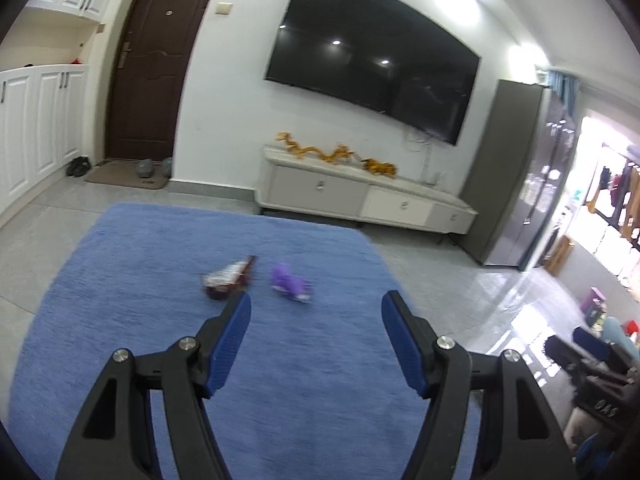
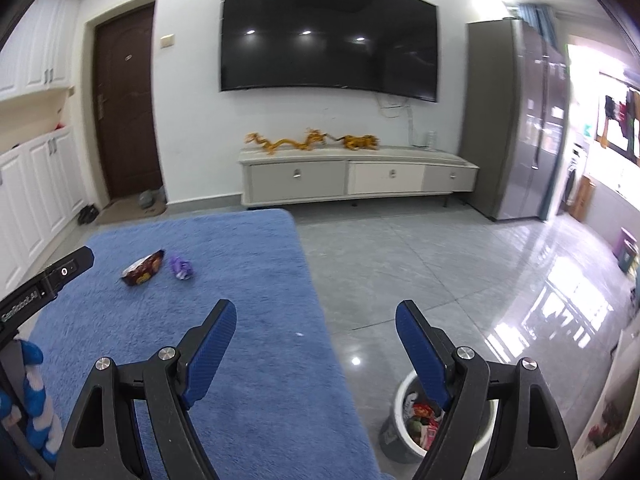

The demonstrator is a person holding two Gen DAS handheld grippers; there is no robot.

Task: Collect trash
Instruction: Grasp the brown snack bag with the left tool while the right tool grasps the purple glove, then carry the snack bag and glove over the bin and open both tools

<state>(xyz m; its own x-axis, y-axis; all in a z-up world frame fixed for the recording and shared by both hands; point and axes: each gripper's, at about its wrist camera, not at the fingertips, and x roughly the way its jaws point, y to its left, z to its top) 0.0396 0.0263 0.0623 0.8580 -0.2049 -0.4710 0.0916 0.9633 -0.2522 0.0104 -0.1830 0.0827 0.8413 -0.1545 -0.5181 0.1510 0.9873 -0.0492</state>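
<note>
Blue rug (image 1: 120, 320): snack bag (image 1: 228, 278) and purple wrapper (image 1: 288, 280) lying on it, side by side
Bin (image 2: 394, 436): off rug's edge, already part-filled
Left gripper (image 1: 316, 344): fingers wide apart, empty
Right gripper (image 2: 316, 350): same
Left: both pieces

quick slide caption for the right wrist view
Open right gripper over blue rug, snack wrapper and purple wrapper ahead, trash bin alongside.

Blue rug (image 1: 160, 280), purple wrapper (image 1: 289, 282), brown packet (image 1: 228, 278)
</note>
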